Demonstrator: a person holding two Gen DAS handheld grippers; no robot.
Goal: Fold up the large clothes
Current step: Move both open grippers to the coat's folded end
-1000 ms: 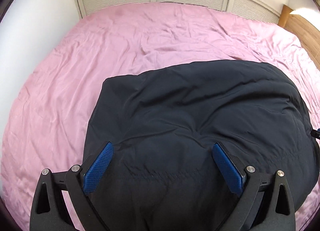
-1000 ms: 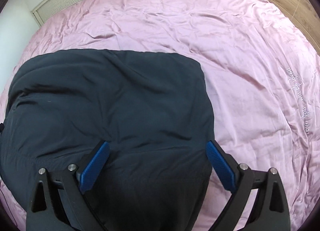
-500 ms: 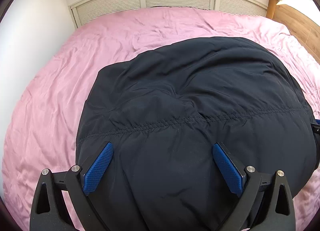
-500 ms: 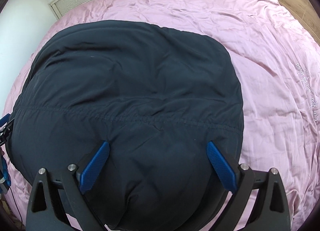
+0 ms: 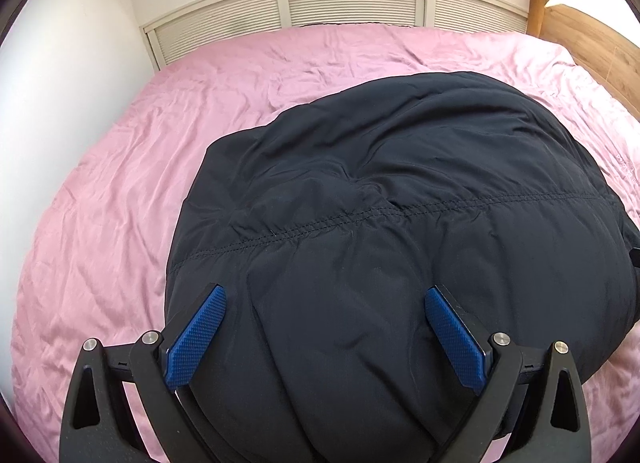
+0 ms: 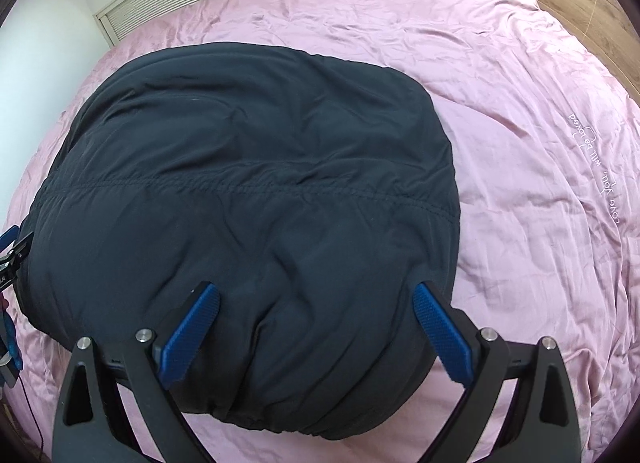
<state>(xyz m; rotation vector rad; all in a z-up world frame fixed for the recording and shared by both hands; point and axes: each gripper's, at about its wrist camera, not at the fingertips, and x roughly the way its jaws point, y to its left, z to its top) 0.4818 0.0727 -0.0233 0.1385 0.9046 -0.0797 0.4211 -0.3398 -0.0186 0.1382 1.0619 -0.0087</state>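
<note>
A dark navy padded jacket (image 5: 400,203) lies in a folded, puffy bundle on the pink bed sheet (image 5: 120,183), with a stitched seam running across it. My left gripper (image 5: 324,295) hovers over the bundle's near left part, open, its blue pads (image 5: 196,339) wide apart and pinching nothing. In the right wrist view the same jacket (image 6: 248,183) fills the middle. My right gripper (image 6: 316,289) stands open over its near right part, the fabric's rolled near edge showing below the fingers. The jacket's sleeves and front are hidden.
The pink sheet (image 6: 520,143) with small white lettering (image 6: 596,167) spreads wide to the right and beyond the jacket. White louvred panels (image 5: 352,3) line the far side, a white wall (image 5: 60,103) stands left, and wooden boards (image 5: 592,35) sit at the right. Part of the left gripper (image 6: 10,247) shows at the edge.
Both grippers have drawn back and tilted up, so more of the jacket and its stitched seam have come into view. Both stay open, and the bundle sits farther from the cameras.
</note>
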